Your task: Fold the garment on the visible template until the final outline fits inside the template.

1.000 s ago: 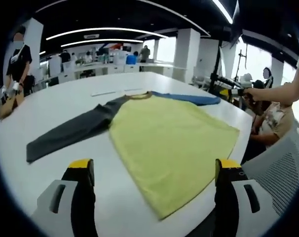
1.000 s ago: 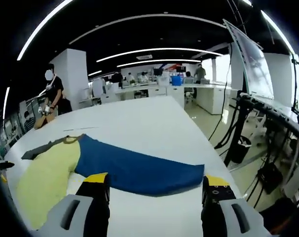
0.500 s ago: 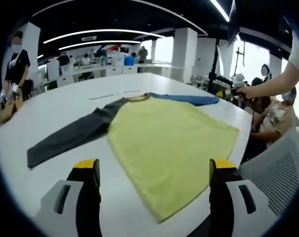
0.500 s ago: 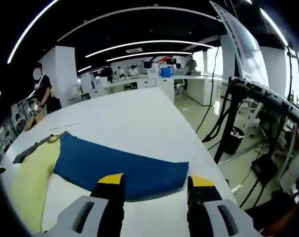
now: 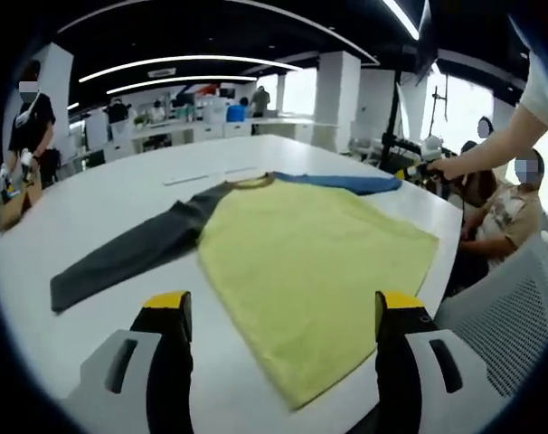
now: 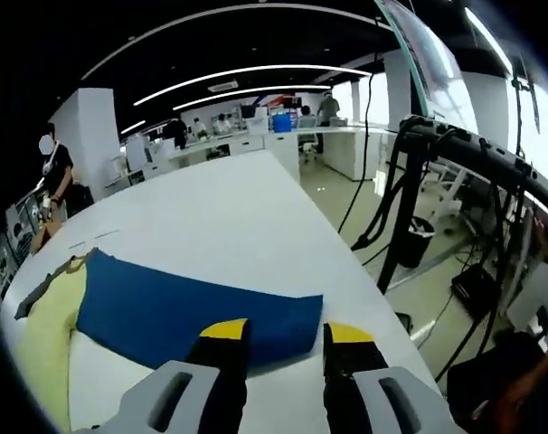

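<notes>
A long-sleeved shirt lies flat on the white table (image 5: 93, 194). It has a yellow-green body (image 5: 310, 258), a grey sleeve (image 5: 129, 253) stretched to the left, and a blue sleeve (image 5: 346, 183) reaching to the far right. My left gripper (image 5: 284, 303) hovers open over the shirt's near hem. In the right gripper view the blue sleeve (image 6: 165, 303) runs toward me. Its cuff end lies in the narrow gap of my right gripper (image 6: 286, 333), whose jaws still stand apart. The right gripper (image 5: 417, 170) also shows in the left gripper view, held by a hand at the sleeve's end.
Thin strips (image 5: 202, 174) lie on the table beyond the collar. A person (image 5: 25, 136) stands at the far left, and another sits by a mesh chair (image 5: 518, 298) at the right. Off the table edge, a black stand with cables (image 6: 419, 190) rises from the floor.
The right gripper has come closer over the blue cuff and its jaws have narrowed around it. The left jaws have drawn in slightly. The shirt lies as before.
</notes>
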A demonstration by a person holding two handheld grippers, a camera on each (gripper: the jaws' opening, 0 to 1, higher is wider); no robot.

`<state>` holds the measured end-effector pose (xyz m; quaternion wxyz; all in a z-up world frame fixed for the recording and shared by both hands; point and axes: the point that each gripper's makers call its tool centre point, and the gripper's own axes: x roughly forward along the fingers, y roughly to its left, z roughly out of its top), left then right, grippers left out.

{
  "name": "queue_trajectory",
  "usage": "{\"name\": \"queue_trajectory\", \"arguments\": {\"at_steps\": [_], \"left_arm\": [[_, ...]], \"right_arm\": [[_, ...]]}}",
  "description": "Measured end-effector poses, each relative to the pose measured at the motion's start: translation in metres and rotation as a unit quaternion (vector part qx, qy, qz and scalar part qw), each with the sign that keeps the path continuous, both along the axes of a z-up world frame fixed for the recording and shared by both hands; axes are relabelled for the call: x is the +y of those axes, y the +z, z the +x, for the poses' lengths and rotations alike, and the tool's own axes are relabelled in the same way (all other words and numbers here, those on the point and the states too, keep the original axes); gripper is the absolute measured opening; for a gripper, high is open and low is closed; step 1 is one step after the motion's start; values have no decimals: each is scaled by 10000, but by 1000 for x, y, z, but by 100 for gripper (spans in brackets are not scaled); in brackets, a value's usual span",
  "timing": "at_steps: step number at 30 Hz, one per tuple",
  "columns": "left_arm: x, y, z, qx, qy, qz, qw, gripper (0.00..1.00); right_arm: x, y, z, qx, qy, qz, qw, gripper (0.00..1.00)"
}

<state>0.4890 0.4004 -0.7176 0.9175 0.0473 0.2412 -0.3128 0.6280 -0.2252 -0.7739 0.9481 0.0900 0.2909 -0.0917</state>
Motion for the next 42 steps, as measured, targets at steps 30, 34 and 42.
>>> {"name": "queue_trajectory", "arguments": {"at_steps": [30, 34, 42], "left_arm": [[8, 10, -1, -154, 65, 185, 9997, 72], [9, 12, -1, -173, 90, 147, 9997, 72], [8, 12, -2, -177, 68, 68, 9998, 75]], "right_arm": [[20, 8, -15, 280, 115, 7, 9995, 0], [26, 17, -16, 239, 229, 3, 9995, 0], [51, 40, -20, 118, 288, 159, 9994, 0]]}}
